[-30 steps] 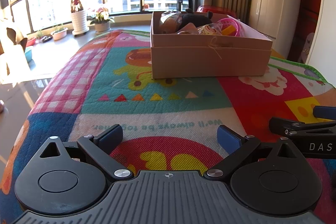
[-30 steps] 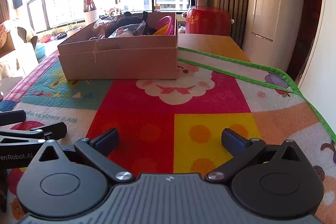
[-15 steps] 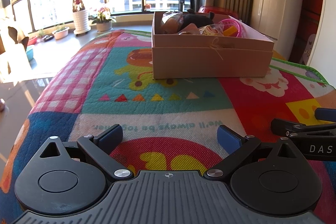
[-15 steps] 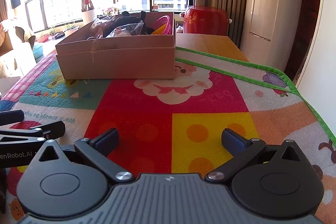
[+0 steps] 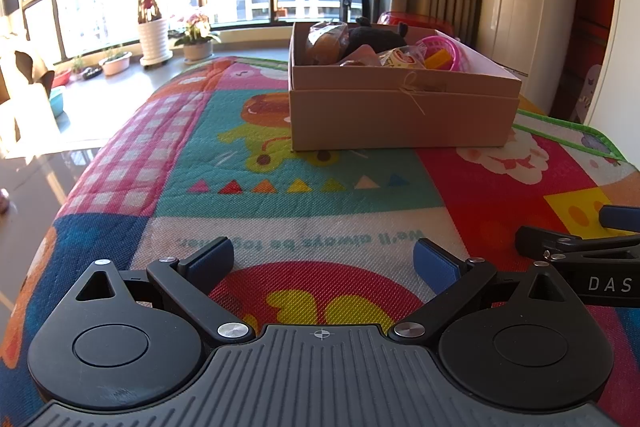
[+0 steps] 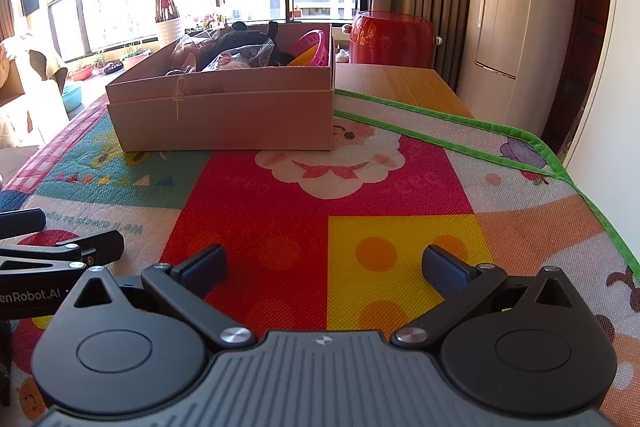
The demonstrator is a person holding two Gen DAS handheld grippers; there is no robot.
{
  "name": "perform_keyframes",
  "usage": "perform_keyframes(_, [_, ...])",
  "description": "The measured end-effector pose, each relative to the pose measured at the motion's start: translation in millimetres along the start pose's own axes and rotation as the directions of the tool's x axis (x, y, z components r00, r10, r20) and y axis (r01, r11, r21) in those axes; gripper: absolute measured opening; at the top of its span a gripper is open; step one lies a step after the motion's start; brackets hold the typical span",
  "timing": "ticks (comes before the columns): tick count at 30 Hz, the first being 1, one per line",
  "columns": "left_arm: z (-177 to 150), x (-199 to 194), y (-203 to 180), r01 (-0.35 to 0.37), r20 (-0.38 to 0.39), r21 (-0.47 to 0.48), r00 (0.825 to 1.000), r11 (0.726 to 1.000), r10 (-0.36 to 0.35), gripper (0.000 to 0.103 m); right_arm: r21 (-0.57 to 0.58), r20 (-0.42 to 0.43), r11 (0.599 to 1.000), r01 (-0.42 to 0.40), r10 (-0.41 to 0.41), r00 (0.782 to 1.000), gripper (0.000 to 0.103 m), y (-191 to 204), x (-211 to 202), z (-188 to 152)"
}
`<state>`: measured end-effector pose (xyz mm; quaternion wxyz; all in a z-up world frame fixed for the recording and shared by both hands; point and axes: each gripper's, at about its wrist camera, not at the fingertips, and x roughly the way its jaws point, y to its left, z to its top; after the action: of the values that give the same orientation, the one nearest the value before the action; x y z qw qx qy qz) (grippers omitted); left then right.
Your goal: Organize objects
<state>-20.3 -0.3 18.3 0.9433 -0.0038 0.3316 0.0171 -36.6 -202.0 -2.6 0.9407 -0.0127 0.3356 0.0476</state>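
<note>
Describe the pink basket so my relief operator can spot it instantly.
Find the cardboard box on the colourful play mat. Look inside at its end nearest the red pot. The pink basket is the only slatted, bright pink thing there, beside dark plush and clear bags.

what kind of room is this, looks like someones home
Most likely a flat's living or play room: a children's play mat covers the table, a cardboard box holds toys, and potted plants line a big window facing apartment towers.

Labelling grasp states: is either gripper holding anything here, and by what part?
Nothing is held. The left gripper and right gripper are both open over the colourful patterned play mat, short of the brown cardboard box of toys.
</note>
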Motion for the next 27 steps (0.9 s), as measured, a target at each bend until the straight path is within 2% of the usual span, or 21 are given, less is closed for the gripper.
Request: perform_keyframes(27, [-0.4, 0.0, 0.0, -0.002, 0.0, 0.005, 1.0, 1.0, 0.002, 0.101, 0.001, -0.002, 1.0, -0.001, 0.001, 1.0, 0.103, -0.2, 0.2, -0.4])
